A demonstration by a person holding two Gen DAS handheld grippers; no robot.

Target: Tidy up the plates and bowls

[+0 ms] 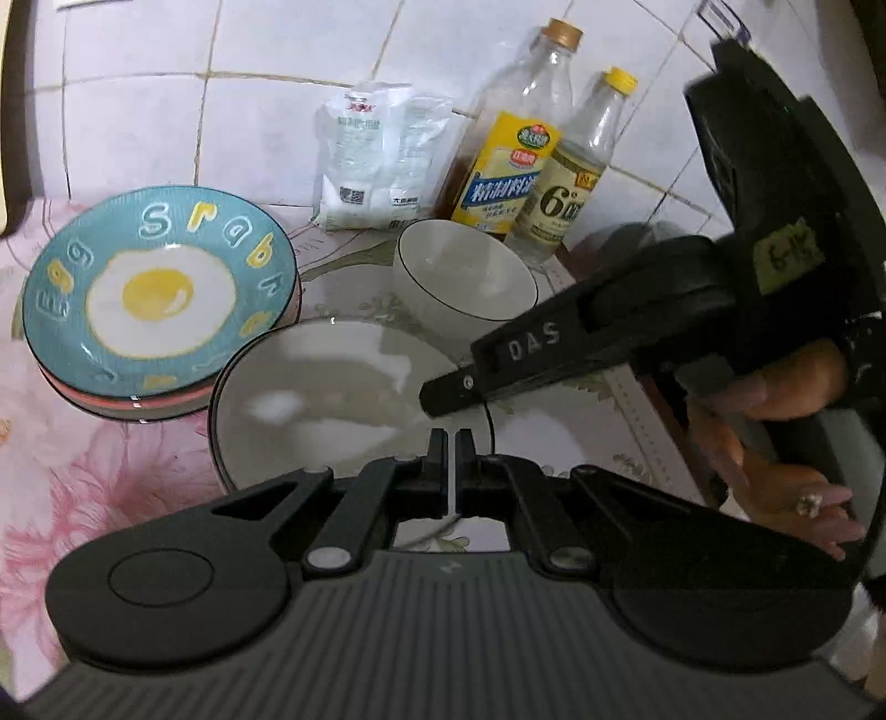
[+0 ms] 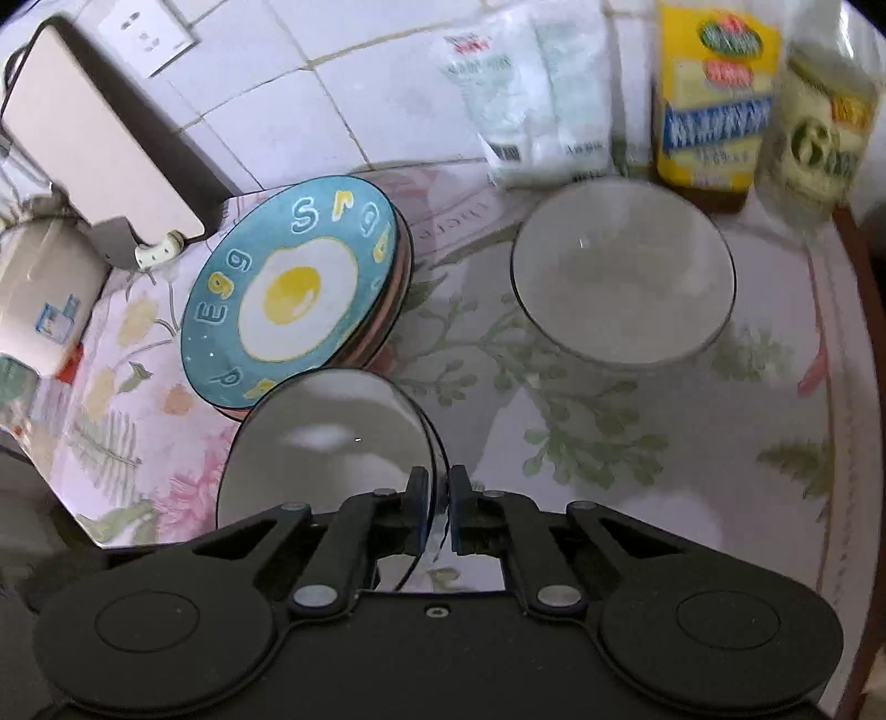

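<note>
On floral tablecloth (image 2: 637,443), against tiled wall (image 1: 138,111): stack of plates, top one teal w/ fried-egg print (image 1: 158,282), pink + dark rims showing under it. White plate (image 1: 332,404) w/ thin dark rim sits just beside the stack on its right in the left wrist view, near edge overlapping stack edge in both views. White bowl (image 2: 623,277), dark rim line, upright, farther back and apart from the plate, just in front of the bottles.

L gripper (image 1: 454,443): jaws closed to a thin slit over near-right rim of white plate. Rim seems to run between the pads, but can't confirm pads are pressing on it. R gripper (image 2: 440,487): jaws nearly together, clamped on the white plate's rim; dark rim line passes right between the pads. In the left wrist view the R gripper comes in from the right, tip down at the plate's right edge, person's hand (image 1: 775,399) on the handle, ring on one finger.

Back row by wall: white salt-type bag (image 1: 382,160), tall bottle w/ yellow label (image 1: 515,144), smaller clear bottle w/ yellow cap (image 1: 576,183). Right wrist view, far left: flat beige appliance (image 2: 99,138) leaning at wall, wall socket (image 2: 147,33) above it, white canister (image 2: 39,288) below.
</note>
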